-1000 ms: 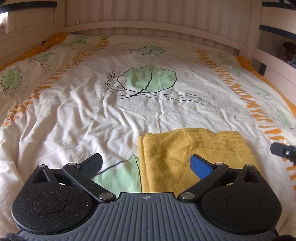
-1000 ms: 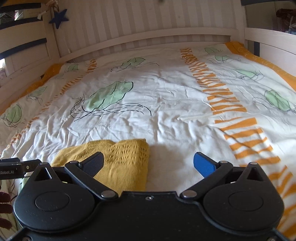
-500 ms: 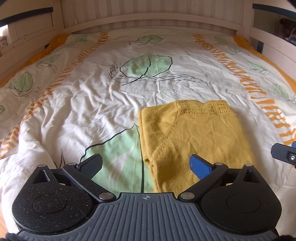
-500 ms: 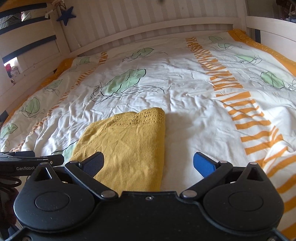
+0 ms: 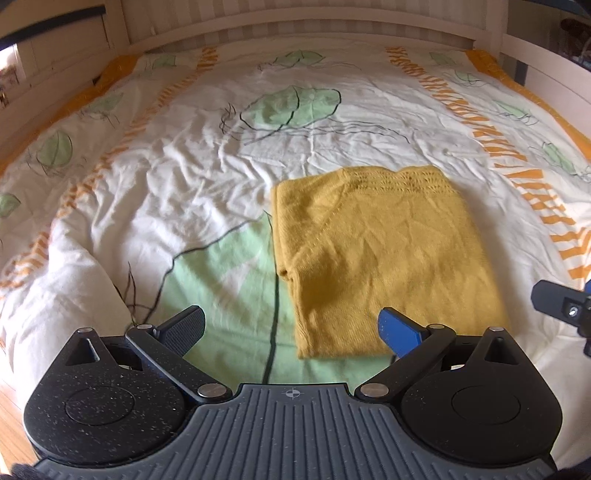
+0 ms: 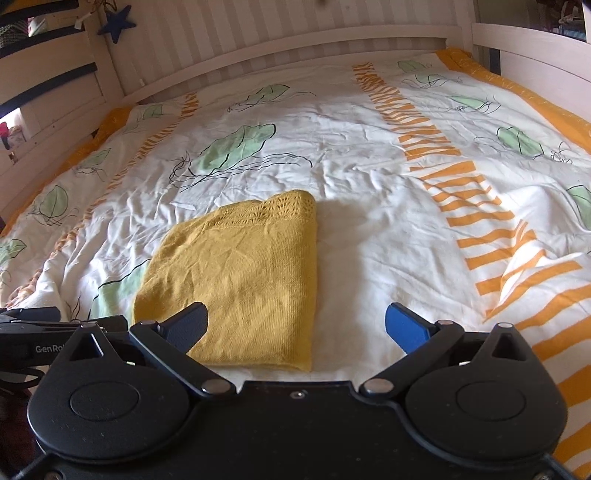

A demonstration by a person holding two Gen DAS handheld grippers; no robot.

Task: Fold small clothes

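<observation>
Both grippers had drawn back from the folded yellow knit garment [image 5: 384,258], so far more of it showed than a second before, when only its far part cleared the fingers. The left gripper [image 5: 291,328] hung low over the duvet [image 5: 184,177], jaws spread wide and holding nothing; the garment lay in the centre right of its view, its near edge passing behind the blue fingertip [image 5: 400,330]. The right gripper [image 6: 297,326] was likewise wide open and empty, the garment at lower centre left of its frame. A white slatted bed frame [image 6: 295,44] closed the top, a blue star [image 6: 117,23] hanging at upper left. The left gripper's body intruded at lower left, partly cut off.
</observation>
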